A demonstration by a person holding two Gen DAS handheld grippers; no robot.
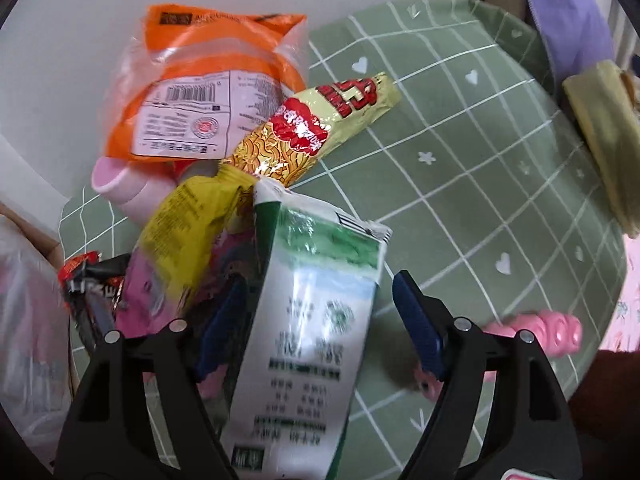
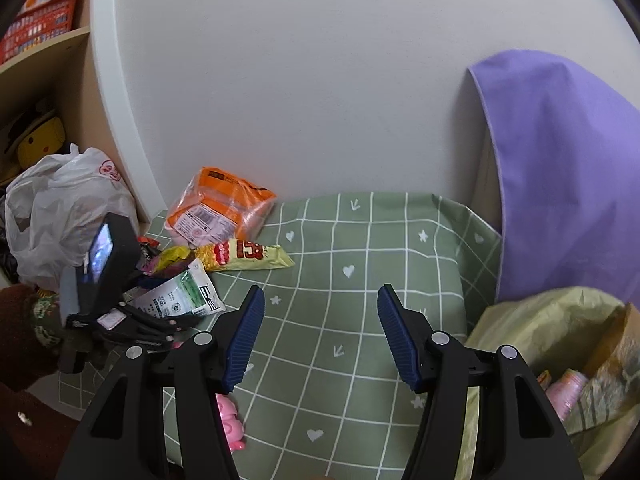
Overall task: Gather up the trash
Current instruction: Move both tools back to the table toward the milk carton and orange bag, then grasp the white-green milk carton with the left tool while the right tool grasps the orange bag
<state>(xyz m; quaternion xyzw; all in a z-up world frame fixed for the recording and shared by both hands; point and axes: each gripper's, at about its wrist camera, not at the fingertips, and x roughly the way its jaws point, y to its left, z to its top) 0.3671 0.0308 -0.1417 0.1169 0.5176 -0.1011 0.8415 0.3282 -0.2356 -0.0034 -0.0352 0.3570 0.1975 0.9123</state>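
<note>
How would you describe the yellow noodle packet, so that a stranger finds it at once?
Start at the green checked cloth, then go to the heap of wrappers by the white wall. The yellow noodle packet lies flat just below the orange bag, pointing out onto bare cloth. Only it shows big red characters on pale yellow.

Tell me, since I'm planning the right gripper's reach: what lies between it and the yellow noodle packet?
In the right wrist view, only bare green checked cloth lies between the right gripper and the noodle packet.
</note>
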